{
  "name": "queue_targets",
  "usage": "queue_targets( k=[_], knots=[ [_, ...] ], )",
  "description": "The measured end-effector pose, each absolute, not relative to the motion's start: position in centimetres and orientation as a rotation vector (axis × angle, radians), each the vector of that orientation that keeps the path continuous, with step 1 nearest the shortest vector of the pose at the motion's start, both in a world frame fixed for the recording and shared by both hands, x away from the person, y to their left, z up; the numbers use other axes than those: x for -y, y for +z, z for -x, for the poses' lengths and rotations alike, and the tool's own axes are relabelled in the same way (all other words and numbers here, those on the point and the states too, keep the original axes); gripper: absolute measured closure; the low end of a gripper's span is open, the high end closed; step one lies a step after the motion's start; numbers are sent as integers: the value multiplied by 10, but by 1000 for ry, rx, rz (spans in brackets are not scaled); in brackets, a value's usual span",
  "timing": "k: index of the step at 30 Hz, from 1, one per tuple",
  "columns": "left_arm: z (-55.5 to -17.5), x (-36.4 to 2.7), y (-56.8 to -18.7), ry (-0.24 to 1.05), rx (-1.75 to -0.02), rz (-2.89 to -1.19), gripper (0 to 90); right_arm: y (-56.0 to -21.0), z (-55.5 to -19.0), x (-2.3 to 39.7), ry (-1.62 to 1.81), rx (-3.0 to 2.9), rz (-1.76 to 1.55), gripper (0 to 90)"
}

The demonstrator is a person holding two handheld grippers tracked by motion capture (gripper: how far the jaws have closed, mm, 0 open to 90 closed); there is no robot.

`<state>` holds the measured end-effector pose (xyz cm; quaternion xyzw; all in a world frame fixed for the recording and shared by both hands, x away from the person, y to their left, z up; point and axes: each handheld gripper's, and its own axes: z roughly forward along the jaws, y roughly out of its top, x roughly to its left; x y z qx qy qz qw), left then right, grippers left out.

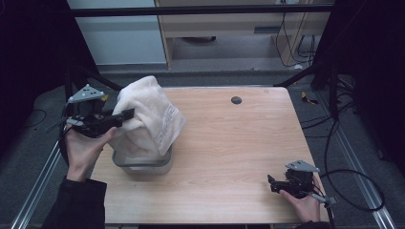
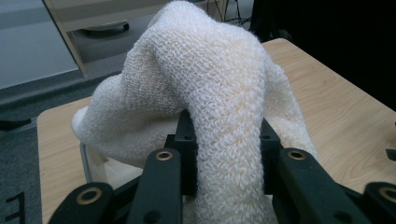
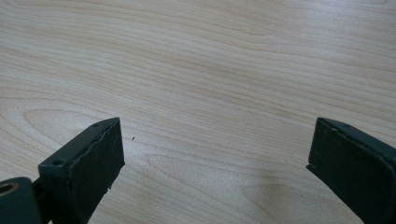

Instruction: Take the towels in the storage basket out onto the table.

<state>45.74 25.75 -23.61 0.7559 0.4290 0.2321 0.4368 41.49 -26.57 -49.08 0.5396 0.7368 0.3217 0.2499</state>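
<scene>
My left gripper (image 1: 125, 114) clamps the towel (image 1: 148, 117), lifting it over the bin (image 1: 142, 164) below; my right gripper (image 1: 272, 183) idles, unclenched.

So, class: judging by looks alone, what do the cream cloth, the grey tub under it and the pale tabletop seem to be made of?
Cream looped-pile towel: likely cotton terry; tiny loops show, matt and soft-draping.
Grey rectangular tub: probably plastic; smooth, slightly translucent walls with a rounded rim.
Pale wood-grain tabletop: wood or a wood-look laminate; printed-looking grain with a smooth, low sheen. The pictures cannot settle which.
</scene>
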Motion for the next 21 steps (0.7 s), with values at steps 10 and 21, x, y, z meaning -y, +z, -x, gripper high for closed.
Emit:
queue_targets(
  k=[10,21],
  knots=[
    [-457,-236,-231,563,-1016,-1910,700,-490,-415,266,881,-2002,-1469,34],
    [-459,-211,-232,533,-960,-1938,699,-490,-414,266,883,-2003,-1466,34]
  ],
)
